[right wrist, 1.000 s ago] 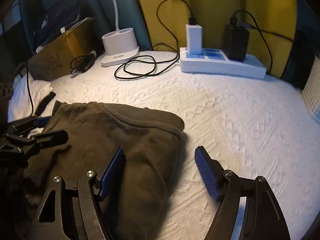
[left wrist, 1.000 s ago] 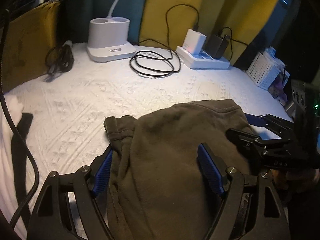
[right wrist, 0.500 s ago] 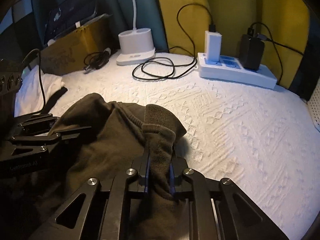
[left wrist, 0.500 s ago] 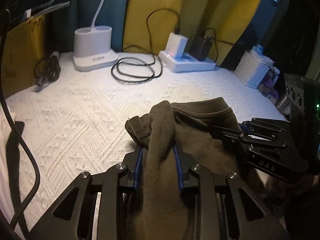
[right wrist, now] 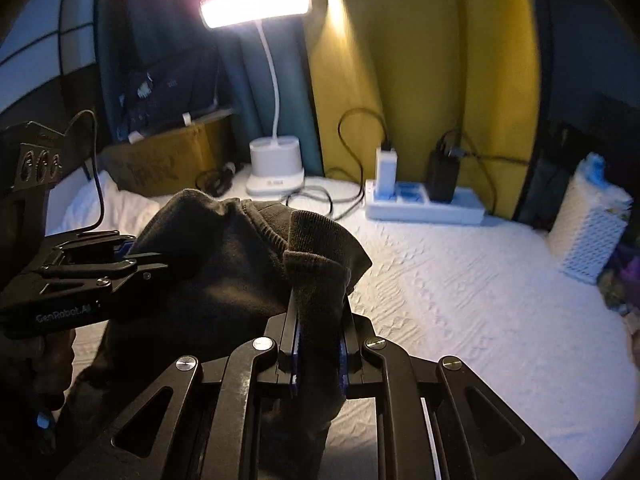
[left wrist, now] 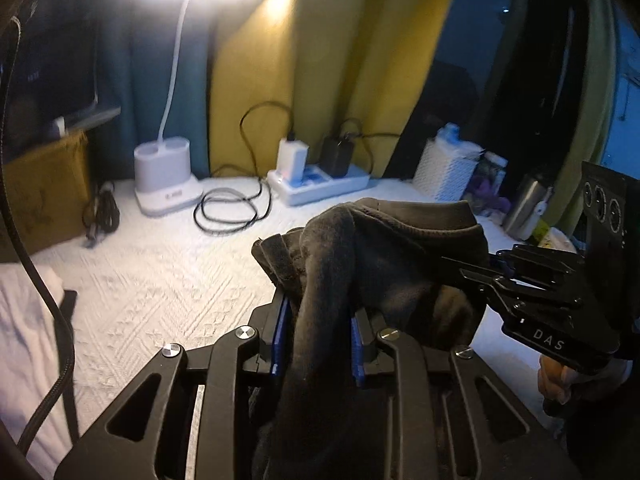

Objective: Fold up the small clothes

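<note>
We have both tongs, left (left wrist: 318, 344) and right (right wrist: 318, 356), clamped on the garment (left wrist: 384, 256), lifted; next, carry its edge over for the fold.

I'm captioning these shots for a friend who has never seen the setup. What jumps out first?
The dark olive garment bunched in the middle, lifted off the white textured bedspread, pinched by the left gripper and the right gripper at separate folds. Behind it glows a white desk lamp against yellow and teal curtains, with a white power strip and its plugged-in chargers to the lamp's right.
</note>
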Tool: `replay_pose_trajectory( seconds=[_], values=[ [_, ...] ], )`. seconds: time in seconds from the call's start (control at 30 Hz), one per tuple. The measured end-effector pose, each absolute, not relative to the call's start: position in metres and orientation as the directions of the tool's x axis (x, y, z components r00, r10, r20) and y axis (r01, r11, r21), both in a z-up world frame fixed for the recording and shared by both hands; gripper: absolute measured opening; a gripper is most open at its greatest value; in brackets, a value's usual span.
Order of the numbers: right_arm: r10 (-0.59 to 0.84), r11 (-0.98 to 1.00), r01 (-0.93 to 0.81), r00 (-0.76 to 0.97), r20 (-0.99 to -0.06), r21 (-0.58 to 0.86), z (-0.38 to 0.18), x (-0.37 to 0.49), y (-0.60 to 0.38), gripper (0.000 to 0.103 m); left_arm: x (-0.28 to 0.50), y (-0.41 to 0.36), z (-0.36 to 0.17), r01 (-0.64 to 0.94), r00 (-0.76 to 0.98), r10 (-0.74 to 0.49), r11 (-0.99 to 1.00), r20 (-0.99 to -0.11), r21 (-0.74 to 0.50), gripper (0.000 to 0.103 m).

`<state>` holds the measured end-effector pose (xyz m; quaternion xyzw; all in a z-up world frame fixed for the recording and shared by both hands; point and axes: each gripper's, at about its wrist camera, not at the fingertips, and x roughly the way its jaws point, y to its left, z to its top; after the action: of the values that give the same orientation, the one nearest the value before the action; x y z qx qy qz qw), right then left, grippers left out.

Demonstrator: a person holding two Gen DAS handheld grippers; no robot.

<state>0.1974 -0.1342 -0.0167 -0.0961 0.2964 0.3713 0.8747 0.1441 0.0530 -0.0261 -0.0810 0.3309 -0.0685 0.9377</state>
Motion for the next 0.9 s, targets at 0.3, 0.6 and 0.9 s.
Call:
replay_pose_trajectory(
  seconds=[0.3,0.6,0.9],
  values=[
    [0.603,0.725,-0.689,0.644,-0.47,-0.015,0.035,0.144,-0.162,0.013,0.099,0.029,0.026,0.125,0.844,-0.17,0.985,-0.509,-0.123,0.023],
    [0.616,0.734,-0.677,0.699,-0.364,-0.057,0.075,0.094,-0.187,0.013,0.059,0.015,0.065,0.163,0.89,-0.178,0.984,-0.42,-0.072,0.023],
    [0.654,0.712,-0.694,0.71,-0.263,-0.103,0.114,0.048,-0.196,0.013,0.023,0.02,0.098,0.159,0.923,-0.168,0.986,-0.346,-0.053,0.023]
  ],
)
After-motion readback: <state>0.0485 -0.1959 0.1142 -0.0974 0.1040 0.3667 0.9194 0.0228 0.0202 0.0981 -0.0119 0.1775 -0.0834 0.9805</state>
